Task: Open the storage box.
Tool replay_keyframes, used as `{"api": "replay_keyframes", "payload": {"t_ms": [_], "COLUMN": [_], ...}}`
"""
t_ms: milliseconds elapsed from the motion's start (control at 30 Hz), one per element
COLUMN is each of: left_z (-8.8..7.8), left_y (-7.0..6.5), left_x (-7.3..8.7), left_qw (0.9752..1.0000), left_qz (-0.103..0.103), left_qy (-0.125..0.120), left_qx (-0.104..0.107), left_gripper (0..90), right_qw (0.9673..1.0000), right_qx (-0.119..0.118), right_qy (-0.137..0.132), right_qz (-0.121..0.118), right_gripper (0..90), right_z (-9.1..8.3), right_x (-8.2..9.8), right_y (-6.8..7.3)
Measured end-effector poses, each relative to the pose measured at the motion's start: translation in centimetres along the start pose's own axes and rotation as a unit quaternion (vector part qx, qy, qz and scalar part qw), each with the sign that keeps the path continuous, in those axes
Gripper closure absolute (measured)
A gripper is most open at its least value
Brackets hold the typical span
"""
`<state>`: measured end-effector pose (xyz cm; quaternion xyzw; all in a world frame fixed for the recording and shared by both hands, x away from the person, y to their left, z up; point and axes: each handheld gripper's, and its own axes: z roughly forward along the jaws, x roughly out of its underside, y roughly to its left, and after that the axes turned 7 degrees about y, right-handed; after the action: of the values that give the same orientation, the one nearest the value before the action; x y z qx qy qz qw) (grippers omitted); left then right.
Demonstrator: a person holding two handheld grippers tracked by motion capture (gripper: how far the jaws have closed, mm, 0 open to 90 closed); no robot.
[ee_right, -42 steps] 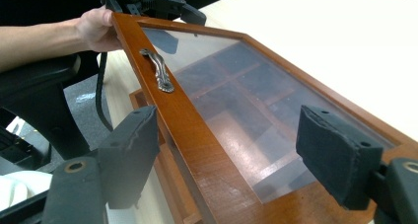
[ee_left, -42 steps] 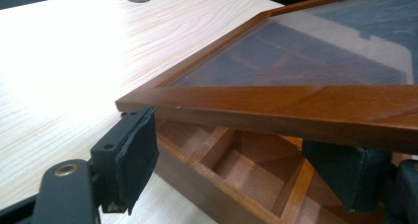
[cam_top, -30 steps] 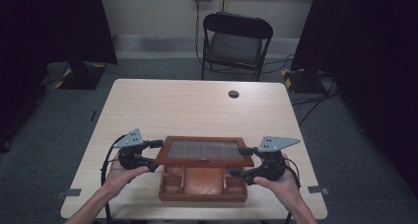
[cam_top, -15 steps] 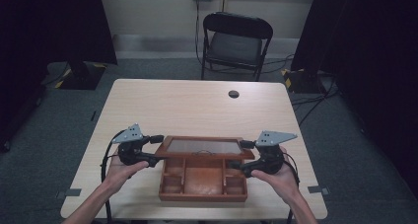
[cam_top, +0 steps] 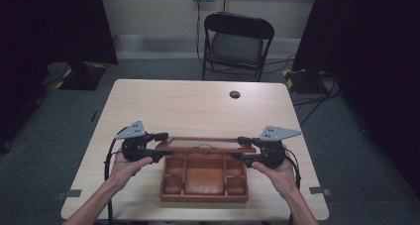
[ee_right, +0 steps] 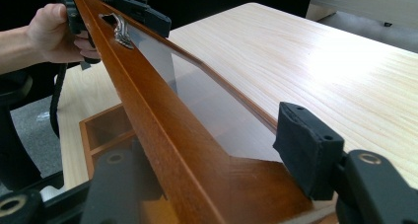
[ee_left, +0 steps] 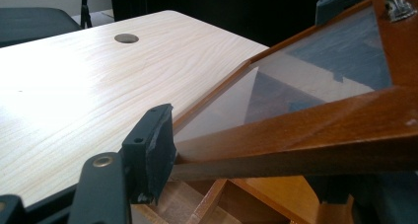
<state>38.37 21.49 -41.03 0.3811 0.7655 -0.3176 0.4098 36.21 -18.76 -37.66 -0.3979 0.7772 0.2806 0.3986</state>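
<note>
Hinged glass-paned brown wooden lid point(cam_top: 208, 144) spans lengthwise between the grippers, half-raised over the compartmented brown wooden box point(cam_top: 204, 179) at the table's near edge: left gripper point(cam_top: 159, 144) clamping its left end, right gripper point(cam_top: 241, 149) its right, both just closing.

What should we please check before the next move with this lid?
1. Left tool on lid: ok. Its jaws have just been closing, and a pad sits against the frame corner.
2. Right tool grip: cannot tell. Its jaws have just been closing with the frame between them, but pad contact is unclear.
3. Lid level from side to side: ok in the high view.
4. Box compartments free of loose things: ok.
5. Room on the table behind the box: ok.
</note>
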Motion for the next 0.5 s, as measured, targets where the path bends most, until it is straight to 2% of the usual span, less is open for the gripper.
{"api": "replay_keyframes", "payload": {"t_ms": [233, 367, 500], "left_z": [0.1, 0.2, 0.3], "left_y": [0.3, 0.5, 0.7], "left_x": [-0.7, -1.0, -0.9], "left_qw": [1.0000, 1.0000, 1.0000], "left_qz": [0.001, 0.000, -0.006], "left_qy": [0.001, 0.000, -0.001], "left_qx": [-0.002, -0.002, 0.003], "left_gripper": [33.6, 34.8, 35.7], "right_qw": [0.9998, 0.9995, 0.9995], "right_qx": [0.011, 0.006, 0.006], "right_qy": [0.003, -0.003, 0.002], "right_qz": [0.016, 0.030, 0.031], "right_gripper": [38.9, 39.4, 40.3], "right_z": [0.3, 0.6, 0.7], "right_x": [-0.2, -0.4, -0.6], "right_y": [-0.8, -1.3, -1.4]}}
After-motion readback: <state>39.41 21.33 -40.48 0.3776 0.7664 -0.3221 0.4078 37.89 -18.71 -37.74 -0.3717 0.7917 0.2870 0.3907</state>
